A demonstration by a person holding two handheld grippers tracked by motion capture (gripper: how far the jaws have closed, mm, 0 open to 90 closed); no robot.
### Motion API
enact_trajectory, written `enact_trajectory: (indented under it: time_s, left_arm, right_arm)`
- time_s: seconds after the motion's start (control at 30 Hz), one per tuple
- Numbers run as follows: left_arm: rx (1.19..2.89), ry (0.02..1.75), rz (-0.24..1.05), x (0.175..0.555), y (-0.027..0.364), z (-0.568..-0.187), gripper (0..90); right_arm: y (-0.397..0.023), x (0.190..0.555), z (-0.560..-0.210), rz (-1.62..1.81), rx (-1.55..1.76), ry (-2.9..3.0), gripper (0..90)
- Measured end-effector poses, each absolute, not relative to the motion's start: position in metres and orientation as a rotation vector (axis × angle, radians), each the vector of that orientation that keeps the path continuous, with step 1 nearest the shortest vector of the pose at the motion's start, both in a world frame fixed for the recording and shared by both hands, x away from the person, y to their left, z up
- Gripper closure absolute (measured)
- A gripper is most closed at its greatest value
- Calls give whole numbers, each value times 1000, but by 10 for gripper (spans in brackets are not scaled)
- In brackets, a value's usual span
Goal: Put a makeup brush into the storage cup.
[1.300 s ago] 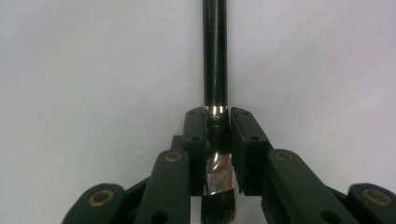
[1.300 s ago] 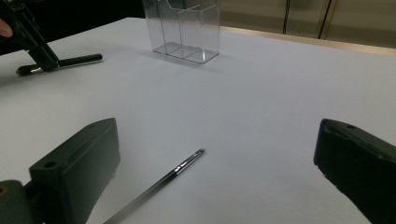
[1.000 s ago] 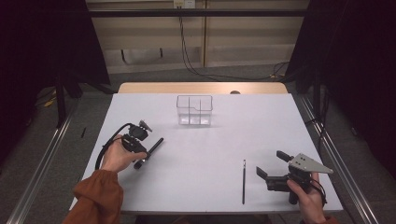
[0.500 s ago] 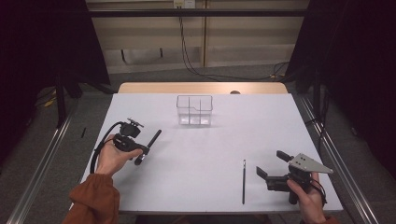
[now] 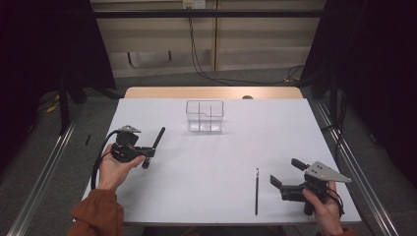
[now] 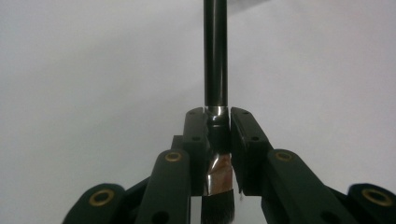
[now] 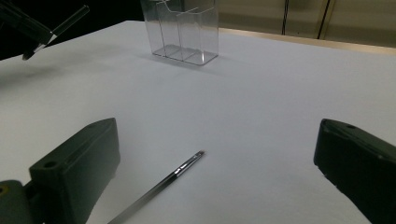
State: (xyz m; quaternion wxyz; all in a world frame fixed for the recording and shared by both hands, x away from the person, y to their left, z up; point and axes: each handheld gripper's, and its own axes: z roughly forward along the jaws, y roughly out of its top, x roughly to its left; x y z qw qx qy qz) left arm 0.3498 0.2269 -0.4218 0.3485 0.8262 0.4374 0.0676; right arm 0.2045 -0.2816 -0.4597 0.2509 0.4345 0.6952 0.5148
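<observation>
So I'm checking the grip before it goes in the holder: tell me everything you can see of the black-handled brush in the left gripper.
The black-handled brush has a glossy, round black handle, a shiny metal ferrule with a coppery tint, and dark bristles at the near end. The left gripper is shut on it, its black pads pressing on both sides at the junction of handle and ferrule. In the high view the handle sticks out from the gripper, raised off the white table and pointing up-right toward the clear plastic compartment box, which it does not touch.
</observation>
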Motion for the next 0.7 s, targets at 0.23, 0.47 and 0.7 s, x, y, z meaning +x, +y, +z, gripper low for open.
enact_trajectory:
  time_s: [0.23, 0.47, 0.7]
  left_arm:
    - [2028, 1114, 237, 341, 231, -420, 772]
    - [1958, 1080, 295, 336, 236, -418, 772]
    - [1930, 1031, 273, 331, 234, -418, 772]
  right_arm:
    - [-282, 204, -460, 1401, 1182, 1888, 1]
    - [-282, 204, -460, 1403, 1186, 1886, 1]
    - [-281, 204, -460, 1402, 1178, 1887, 1]
